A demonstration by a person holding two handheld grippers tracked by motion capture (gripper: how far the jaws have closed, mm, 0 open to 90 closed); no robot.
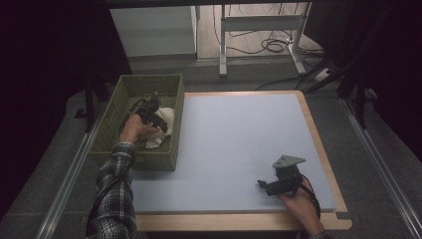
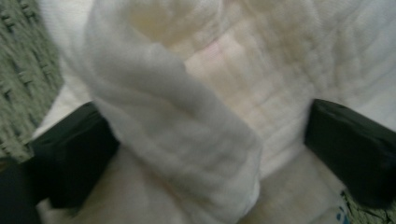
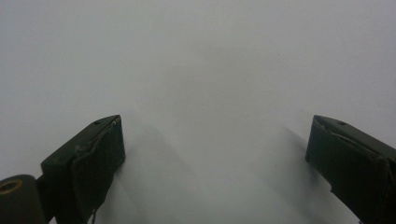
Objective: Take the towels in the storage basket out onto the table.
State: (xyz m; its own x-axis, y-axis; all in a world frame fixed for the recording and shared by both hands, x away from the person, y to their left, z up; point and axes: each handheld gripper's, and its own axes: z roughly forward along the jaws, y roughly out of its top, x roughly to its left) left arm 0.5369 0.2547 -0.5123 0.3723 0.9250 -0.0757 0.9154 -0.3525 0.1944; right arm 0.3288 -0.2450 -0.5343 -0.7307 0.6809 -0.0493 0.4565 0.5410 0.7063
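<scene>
- My right gripper rests at the near right of the grey mat, jaws spread wide with nothing between them; in the right gripper view I see bare mat past the jaws.
- My left gripper is down inside the green basket at the left edge of the table, over the white cloth that lies bunched against the basket's right wall.
- In the left gripper view my jaws stand apart on either side of a thick fold of the cloth; they straddle it but I judge they are not yet pinching.
- The step in hand, as I read it, is grasping the cloth to lift it out of the basket.
- The next move calls for closing squarely on that fold, then rising straight so the cloth clears the woven wall without snagging.
- The mat covers a wooden tabletop, with room to the right for laying the cloth down.
- Farther off the floor is dark carpet, with a desk frame and loose cables behind the table.
</scene>
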